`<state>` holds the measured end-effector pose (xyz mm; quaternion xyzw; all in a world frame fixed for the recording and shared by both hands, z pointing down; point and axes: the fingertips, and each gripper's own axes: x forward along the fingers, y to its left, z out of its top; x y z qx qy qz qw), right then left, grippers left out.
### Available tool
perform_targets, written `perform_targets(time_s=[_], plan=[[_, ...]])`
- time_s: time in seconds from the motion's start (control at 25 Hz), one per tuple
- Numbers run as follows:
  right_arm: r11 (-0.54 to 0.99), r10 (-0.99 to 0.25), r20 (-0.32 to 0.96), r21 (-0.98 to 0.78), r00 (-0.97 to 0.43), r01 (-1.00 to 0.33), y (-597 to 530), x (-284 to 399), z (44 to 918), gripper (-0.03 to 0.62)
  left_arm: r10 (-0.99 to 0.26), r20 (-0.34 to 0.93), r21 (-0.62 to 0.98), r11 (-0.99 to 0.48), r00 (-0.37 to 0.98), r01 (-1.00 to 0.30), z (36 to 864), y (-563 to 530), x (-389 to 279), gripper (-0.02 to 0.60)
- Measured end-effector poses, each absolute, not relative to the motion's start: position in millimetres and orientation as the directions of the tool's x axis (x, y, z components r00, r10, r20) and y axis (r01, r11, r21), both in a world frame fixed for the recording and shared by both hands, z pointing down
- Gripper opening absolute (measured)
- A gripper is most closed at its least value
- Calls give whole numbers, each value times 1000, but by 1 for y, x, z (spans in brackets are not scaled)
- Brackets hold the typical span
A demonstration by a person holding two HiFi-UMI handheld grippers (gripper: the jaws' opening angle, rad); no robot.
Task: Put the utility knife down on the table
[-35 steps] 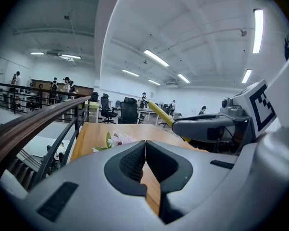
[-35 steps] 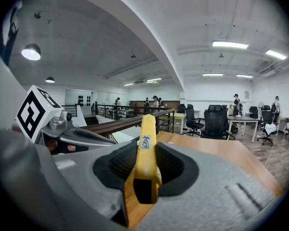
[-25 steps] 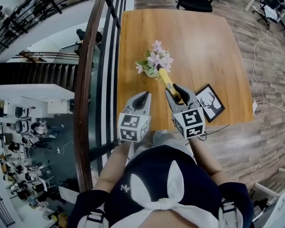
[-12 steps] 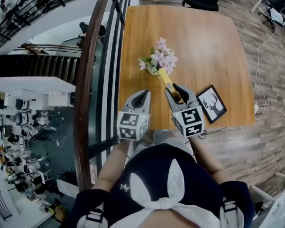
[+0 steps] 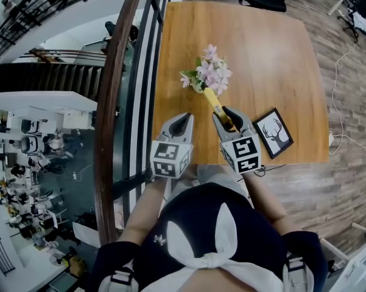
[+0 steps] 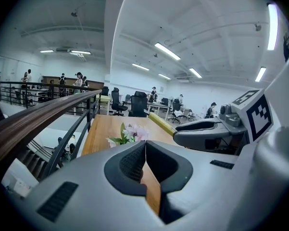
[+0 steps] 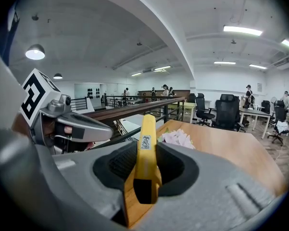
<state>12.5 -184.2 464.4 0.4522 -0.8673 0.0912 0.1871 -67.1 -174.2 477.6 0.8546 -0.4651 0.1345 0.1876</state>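
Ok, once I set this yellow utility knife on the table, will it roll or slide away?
Probably no rolling: the utility knife looks flat-sided where the right gripper clamps it. Its body looks rigid, sticking straight out unsupported, so it should not droop. The smooth casing may skid slightly on the glossy wooden table, so lower it fully before opening.

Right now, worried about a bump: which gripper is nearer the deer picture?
Right. The right gripper is just left of the deer picture; the left gripper is farther left.
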Motion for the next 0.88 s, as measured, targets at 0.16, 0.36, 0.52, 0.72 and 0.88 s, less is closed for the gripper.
perform_targets(time_s=[0.16, 0.36, 0.52, 0.72, 0.88], plan=[[577, -743, 419, 4, -523, -817, -186, 12, 474, 126, -746, 413, 197, -487, 523, -851, 481, -175, -70, 18], [586, -730, 435, 1, -527, -810, -184, 10, 485, 126, -731, 438, 206, -485, 523, -850, 491, -170, -69, 18], [587, -728, 444, 11, -523, -809, -182, 10, 490, 126, -722, 450, 211, -486, 525, -848, 494, -167, -67, 18], [591, -724, 451, 18, -521, -806, -183, 10, 496, 125, -719, 455, 214, -485, 526, -848, 498, -167, -65, 18], [592, -720, 461, 19, -519, -806, -184, 12, 501, 126, -717, 458, 216, -484, 526, -848, 501, -167, -63, 18]])
